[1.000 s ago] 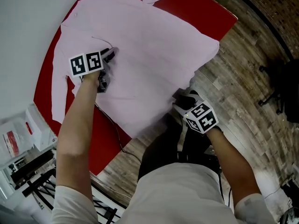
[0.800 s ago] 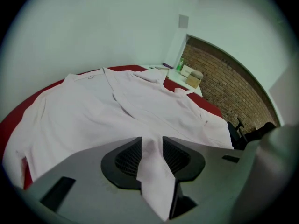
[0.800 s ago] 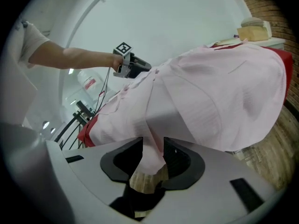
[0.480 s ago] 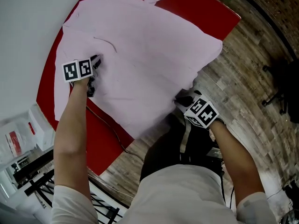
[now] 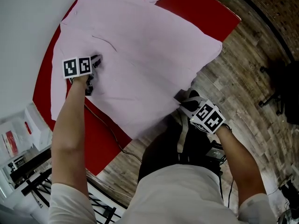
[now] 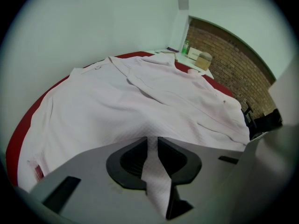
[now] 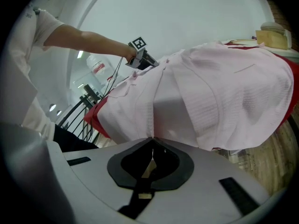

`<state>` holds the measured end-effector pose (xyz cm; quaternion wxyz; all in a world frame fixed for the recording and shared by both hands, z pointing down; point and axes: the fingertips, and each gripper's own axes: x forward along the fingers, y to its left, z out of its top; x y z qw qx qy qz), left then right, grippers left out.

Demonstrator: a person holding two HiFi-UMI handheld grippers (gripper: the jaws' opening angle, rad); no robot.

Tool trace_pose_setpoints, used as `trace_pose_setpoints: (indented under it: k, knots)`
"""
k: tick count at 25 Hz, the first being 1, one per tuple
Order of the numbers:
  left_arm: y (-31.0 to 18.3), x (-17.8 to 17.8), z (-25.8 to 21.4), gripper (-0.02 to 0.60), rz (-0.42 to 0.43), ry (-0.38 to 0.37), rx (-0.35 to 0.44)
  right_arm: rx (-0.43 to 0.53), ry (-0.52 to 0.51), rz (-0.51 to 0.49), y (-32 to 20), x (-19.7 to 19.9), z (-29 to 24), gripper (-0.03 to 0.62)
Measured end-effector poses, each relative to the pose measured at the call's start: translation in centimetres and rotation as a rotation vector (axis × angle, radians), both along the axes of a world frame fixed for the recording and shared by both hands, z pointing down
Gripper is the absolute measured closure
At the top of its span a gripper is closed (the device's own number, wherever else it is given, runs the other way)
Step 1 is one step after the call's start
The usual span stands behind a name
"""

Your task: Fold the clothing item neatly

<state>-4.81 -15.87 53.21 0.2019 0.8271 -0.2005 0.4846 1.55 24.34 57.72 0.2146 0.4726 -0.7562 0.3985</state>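
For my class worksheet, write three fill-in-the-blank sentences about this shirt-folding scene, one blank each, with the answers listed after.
The pink shirt lies spread on a ____ table.
The left tongs, whose jaws have just been closing, pinch a fold of the ____.
The right tongs grip the shirt's edge where it hangs off the ____.
Missing words: red, shirt, table.

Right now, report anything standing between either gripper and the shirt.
Nothing visible does. The left gripper jaws have just been closing and pinch a fold of the pink shirt lying on the red table. The right gripper jaws have just closed on its edge hanging off the table.
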Motion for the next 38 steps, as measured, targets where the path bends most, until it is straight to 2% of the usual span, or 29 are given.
trace_pose_setpoints:
  k: [5, 13, 17, 20, 23, 26, 31, 38]
  knots:
    - [0.0, 0.0, 0.0, 0.511, 0.002, 0.008, -0.004, -0.003, 0.015, 0.009, 1.0, 0.1, 0.0, 0.576]
    - [0.1, -0.1, 0.0, 0.509, -0.012, 0.02, -0.001, -0.023, 0.004, 0.09, 1.2, 0.2, 0.6, 0.577]
    - [0.0, -0.1, -0.2, 0.509, -0.021, 0.029, 0.013, 0.009, 0.032, 0.151, 0.8, 0.6, 0.4, 0.574]
    - [0.1, 0.4, -1.0, 0.509, -0.038, 0.082, 0.028, 0.039, 0.082, 0.199, 0.8, 1.5, -0.1, 0.569]
    - [1.0, 0.6, -2.1, 0.509, -0.062, 0.15, 0.019, 0.053, 0.164, 0.254, 0.9, 3.0, -0.3, 0.527]
    - [2.4, 1.0, -3.2, 0.509, -0.086, 0.227, -0.018, 0.051, 0.23, 0.31, 0.9, 4.4, -0.2, 0.514]
    - [5.6, 2.4, -5.2, 0.509, -0.1, 0.354, -0.082, 0.054, 0.362, 0.339, -0.4, 6.1, -0.2, 0.503]
    - [12.8, 4.5, -6.6, 0.509, -0.045, 0.467, -0.181, 0.076, 0.508, 0.367, -3.4, 6.9, -0.8, 0.454]
